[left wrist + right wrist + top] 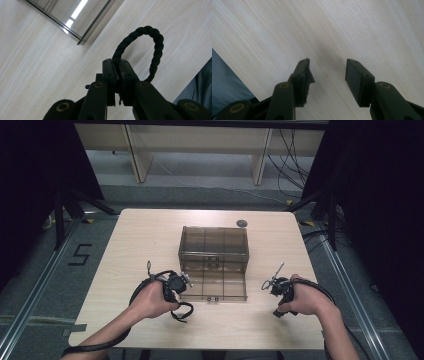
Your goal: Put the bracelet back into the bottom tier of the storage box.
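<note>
the left gripper view gave the close detail: the left gripper (119, 72) had its jaws pressed together on a black twisted cord loop (147, 45), the two ends of the cord pinched between the pads and the loop arching out past the jaw tips over the wooden table (37, 75). a corner of the clear box (72, 17) crossed the top of that view, apart from the loop. the high view could not show the pinch itself (the hand covered it), but it placed things: the left gripper (174, 286) sat at the near left corner of the smoky clear box (214, 251) in the middle of the table (150, 235), with the cord loop (183, 312) curling toward the person's side just below the hand. the loop's long axis ran outward from the jaws, continuing their line.

the box stood with its front flap (215, 287) folded down flat on the table; whether anything lay inside i could not tell. a small dark round thing (242, 223) lay near the far edge.

the right gripper view showed the right gripper (327, 72) with its jaws well apart over bare wood, nothing between them; in the high view the right gripper (272, 284) hovered right of the flap
</note>
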